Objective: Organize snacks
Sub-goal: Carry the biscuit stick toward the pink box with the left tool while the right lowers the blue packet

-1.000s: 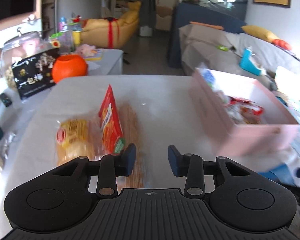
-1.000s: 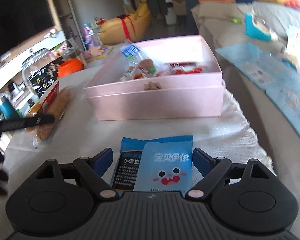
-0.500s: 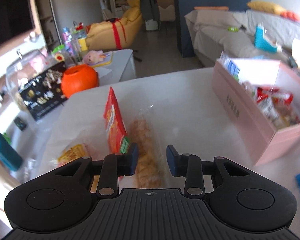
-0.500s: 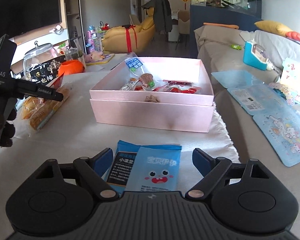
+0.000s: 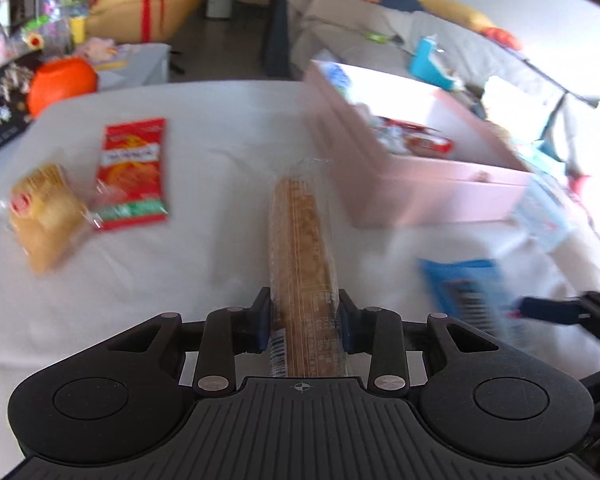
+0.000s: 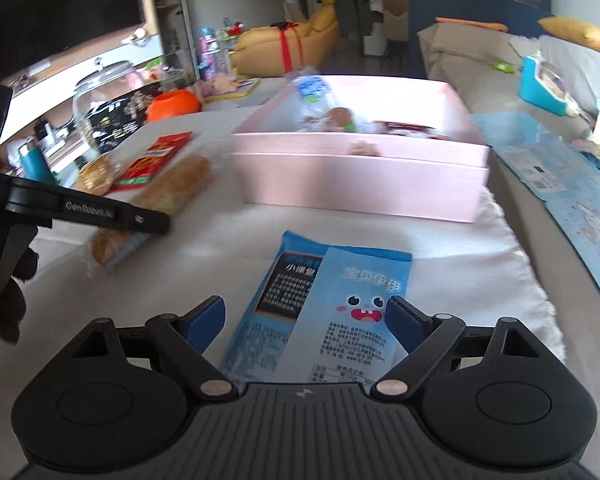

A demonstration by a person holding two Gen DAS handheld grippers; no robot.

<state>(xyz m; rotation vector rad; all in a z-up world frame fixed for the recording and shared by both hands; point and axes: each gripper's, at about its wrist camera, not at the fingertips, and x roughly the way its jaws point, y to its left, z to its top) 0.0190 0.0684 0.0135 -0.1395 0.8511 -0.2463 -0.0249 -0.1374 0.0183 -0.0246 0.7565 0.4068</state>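
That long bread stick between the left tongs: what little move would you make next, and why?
Probably finish the squeeze, then lift. The left tongs are closing with the bread stick between the pads, seemingly touching its wrapper. It looks to lie on the white cloth, and the pink box sits open just to its right.

Left wrist camera sat behind fingers (image 5: 260, 326), tilted down, close over desk (image 5: 220, 128). Right wrist camera likewise, low over near desk edge. Both faced room beyond; both caught pink box (image 5: 432, 196) (image 6: 360, 184), long bread pack (image 5: 302, 248) (image 6: 168, 188).
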